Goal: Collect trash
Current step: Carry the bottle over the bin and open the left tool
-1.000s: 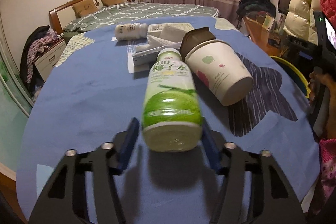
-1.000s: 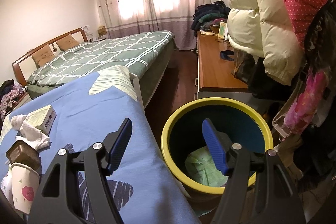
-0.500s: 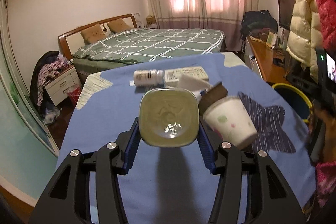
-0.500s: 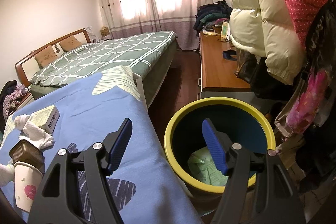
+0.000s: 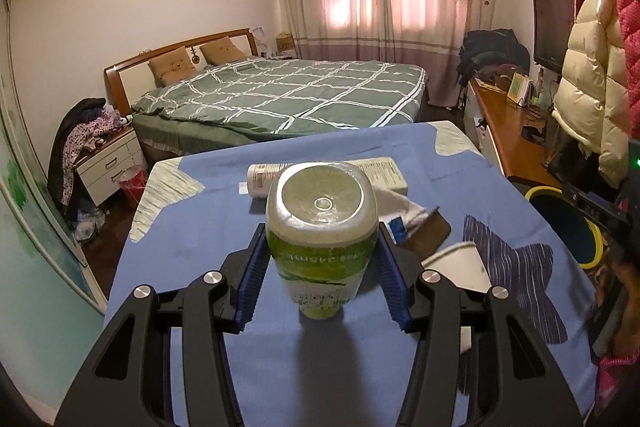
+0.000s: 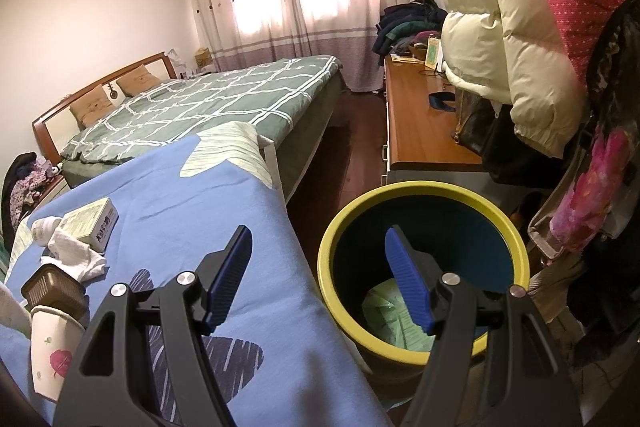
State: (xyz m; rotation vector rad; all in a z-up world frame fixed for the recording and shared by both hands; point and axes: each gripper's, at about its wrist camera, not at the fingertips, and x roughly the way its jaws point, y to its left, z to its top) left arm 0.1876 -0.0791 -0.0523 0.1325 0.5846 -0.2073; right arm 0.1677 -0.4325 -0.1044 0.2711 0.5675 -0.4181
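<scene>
Left tool (image 5: 320, 269) pinching green-labelled plastic drink bottle (image 5: 322, 227), base toward lens, raised above blue-clothed table (image 5: 200, 239), presumably for carrying to yellow-rimmed dark bin (image 6: 424, 267) beside table. Right tool (image 6: 320, 277) spread, empty, near bin. Remaining on table: white paper cup (image 6: 50, 355), brown lid (image 6: 52, 287), crumpled tissue (image 6: 76, 255), carton (image 6: 90, 223); nothing apparently blocking the way.

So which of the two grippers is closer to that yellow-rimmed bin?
Right. The right gripper hangs open just above the bin. The left gripper, clamped on the green bottle, is over the blue table, bin off to its right.
</scene>
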